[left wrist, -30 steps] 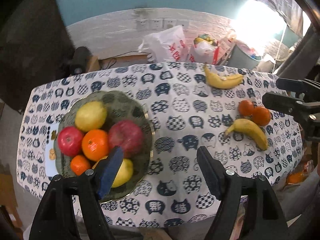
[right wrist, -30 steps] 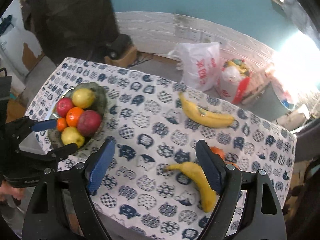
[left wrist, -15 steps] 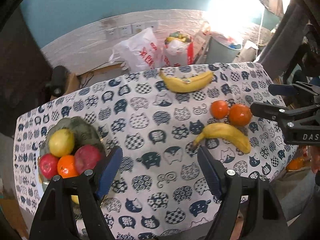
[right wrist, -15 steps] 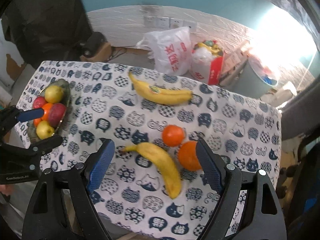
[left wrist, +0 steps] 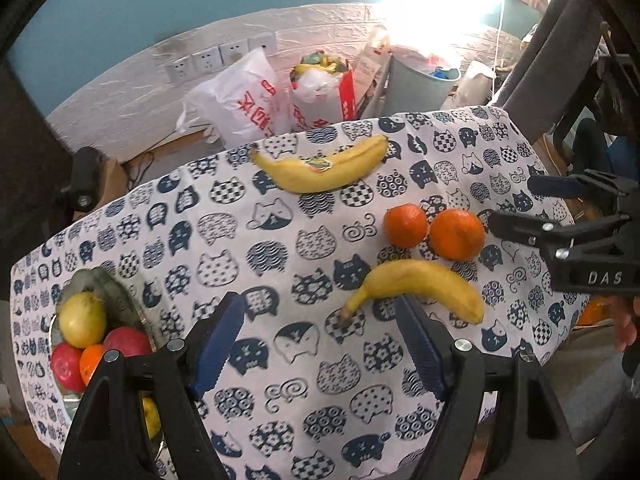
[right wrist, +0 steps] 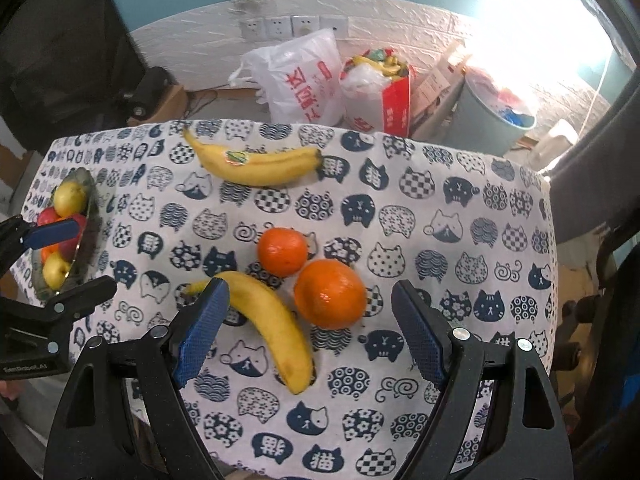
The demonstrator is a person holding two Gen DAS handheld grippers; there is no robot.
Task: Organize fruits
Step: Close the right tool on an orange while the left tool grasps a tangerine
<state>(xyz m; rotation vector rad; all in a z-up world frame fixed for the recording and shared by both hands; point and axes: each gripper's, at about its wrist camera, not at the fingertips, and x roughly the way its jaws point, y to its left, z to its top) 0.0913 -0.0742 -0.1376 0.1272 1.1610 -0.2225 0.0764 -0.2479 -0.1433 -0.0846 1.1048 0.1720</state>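
On the cat-print tablecloth lie a near banana (right wrist: 272, 324), a small orange (right wrist: 282, 251), a bigger orange (right wrist: 330, 294) and a far banana (right wrist: 256, 164) with a sticker. My right gripper (right wrist: 310, 332) is open and empty, its jaws on either side of the near banana and the bigger orange. My left gripper (left wrist: 320, 344) is open and empty above the cloth, left of the near banana (left wrist: 416, 286) and the oranges (left wrist: 456, 234). A green bowl (left wrist: 100, 284) at the left holds apples, oranges and a yellow fruit.
The table's (right wrist: 460, 168) far edge drops to a floor with a white plastic bag (right wrist: 300, 80), a red bag (right wrist: 384, 92) and a grey bin (right wrist: 492, 120). A white wall with sockets (right wrist: 292, 26) stands behind. A dark chair back (left wrist: 560, 40) rises at the right.
Both grippers have swung right, away from the bowl and toward the loose fruit. The near banana and oranges now sit larger and closer between the right gripper's jaws.
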